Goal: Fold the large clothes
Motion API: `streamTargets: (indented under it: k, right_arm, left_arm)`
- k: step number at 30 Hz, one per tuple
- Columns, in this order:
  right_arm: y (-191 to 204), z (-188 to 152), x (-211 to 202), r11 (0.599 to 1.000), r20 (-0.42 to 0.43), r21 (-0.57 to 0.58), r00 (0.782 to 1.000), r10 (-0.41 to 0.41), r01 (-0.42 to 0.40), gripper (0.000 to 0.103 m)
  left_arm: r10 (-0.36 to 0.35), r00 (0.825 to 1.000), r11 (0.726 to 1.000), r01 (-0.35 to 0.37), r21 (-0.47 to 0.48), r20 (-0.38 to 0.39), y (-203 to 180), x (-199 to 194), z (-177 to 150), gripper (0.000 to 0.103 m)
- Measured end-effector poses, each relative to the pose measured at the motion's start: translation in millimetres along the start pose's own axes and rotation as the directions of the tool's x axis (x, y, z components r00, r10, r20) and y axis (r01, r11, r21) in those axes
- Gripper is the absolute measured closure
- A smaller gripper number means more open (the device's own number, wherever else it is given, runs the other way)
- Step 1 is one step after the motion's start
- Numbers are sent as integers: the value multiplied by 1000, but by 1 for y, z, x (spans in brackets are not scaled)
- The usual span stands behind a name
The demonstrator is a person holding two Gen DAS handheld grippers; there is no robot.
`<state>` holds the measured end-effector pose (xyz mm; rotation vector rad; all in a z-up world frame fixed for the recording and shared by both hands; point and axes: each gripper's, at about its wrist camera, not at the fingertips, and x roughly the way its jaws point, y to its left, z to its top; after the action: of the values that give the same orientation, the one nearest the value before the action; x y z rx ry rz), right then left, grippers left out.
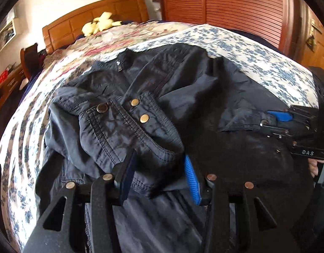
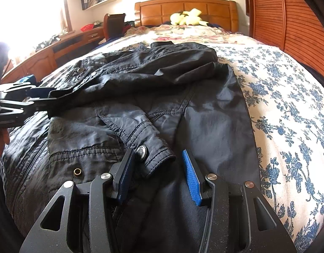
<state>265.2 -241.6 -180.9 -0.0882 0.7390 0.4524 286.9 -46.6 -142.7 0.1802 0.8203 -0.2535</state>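
Note:
A dark navy jacket (image 1: 166, 88) lies on the bed, both sleeves folded across its body; it also shows in the right wrist view (image 2: 162, 97). My left gripper (image 1: 159, 168) is open, its blue pads either side of the left sleeve cuff (image 1: 128, 122) with brass snaps. My right gripper (image 2: 159, 164) is open around the right sleeve cuff (image 2: 155, 158) with its snap button. The right gripper shows at the right of the left wrist view (image 1: 288, 122); the left one shows at the left of the right wrist view (image 2: 24, 101).
The bed has a blue-flowered sheet (image 2: 288, 116) and a rose-patterned quilt (image 2: 183, 31) toward a wooden headboard (image 2: 183, 10) with a yellow plush toy (image 2: 187, 16). A louvred wooden wardrobe (image 2: 288, 16) stands on the right, a wooden desk (image 2: 46, 52) on the left.

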Motion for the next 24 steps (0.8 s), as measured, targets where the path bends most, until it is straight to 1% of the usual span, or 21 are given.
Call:
streamTargets:
  k: [2,3,4,6,7,11,13,19,23,24]
  right_arm:
    - [2,0,-1,1000,1,-2,1000,-2,2,56]
    - [2,0,-1,1000,0,-1,1000,-1,1,56]
    - [2,0,-1,1000,0,-1,1000,0,0,56]
    - [2,0,-1,1000,1,-2,1000,-3,3,56]
    - [1,-1,-1,1000,2,-3,1000,-4,4,56]
    - [3,-1,-1,1000,4,-8,1000,-9,9,56]
    - [3,-1,-1,1000,3,-9,1000,-9,9,56]
    - [2,-1,-1,1000,3,-8,1000,-8,8,56]
    - [2,-1,-1,1000,3,-8,1000,-8,8,56]
    - [2,-1,-1,1000,3,-9,1000,-9,9,56]
  left_arm:
    - [1,1000,1000,0,-29,16,7,-4,-1,61]
    - [12,999,999,-11,-35,31,10,-8,-2,78]
    - [24,999,999,-22,-41,43,14,-13,-3,86]
    - [26,998,997,-21,-74,57,25,-19,-6,92]
    - [28,998,995,-22,-95,64,31,-24,-9,93]
    - [61,996,991,-52,-122,67,50,-38,-21,93]
    - [72,996,988,-64,-138,56,58,-43,-29,93]
    - [25,1000,983,-24,-183,6,71,-41,-51,90]
    - [12,1000,982,-8,-188,24,72,-51,-59,84]
    - [13,999,982,-6,-189,32,73,-54,-60,79]
